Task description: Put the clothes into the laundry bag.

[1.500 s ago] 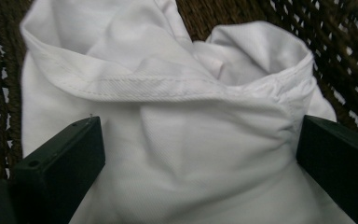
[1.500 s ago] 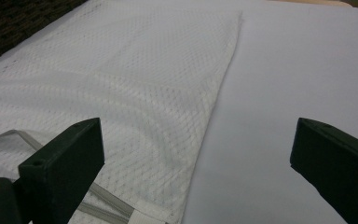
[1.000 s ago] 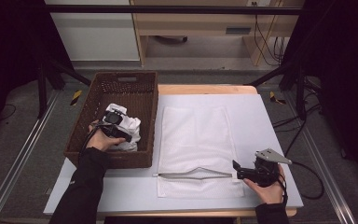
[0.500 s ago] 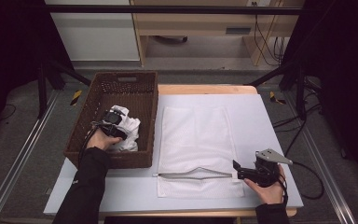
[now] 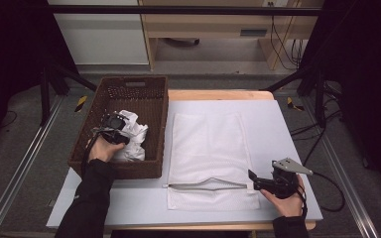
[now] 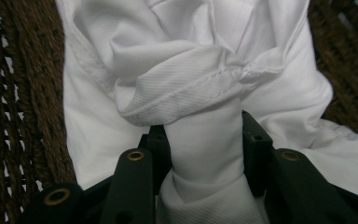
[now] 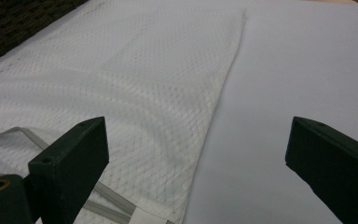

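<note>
Left gripper [image 6: 205,140], jaws just closing, pinches a fold of the white cloth [image 6: 186,88] bunched inside the wicker basket [image 5: 144,94] | right gripper [image 7: 196,158] spread wide over the mesh bag [image 5: 208,144] on the table [image 5: 273,119]

Pale grey table [image 5: 287,129] with a wooden edge at the far side. Lying flat at its middle, a white mesh laundry bag [image 5: 208,148], zipper [image 5: 206,187] partly open near the front edge. Standing at the left, just beside the bag, a dark brown wicker basket [image 5: 149,99] overhanging the table's left edge.
</note>
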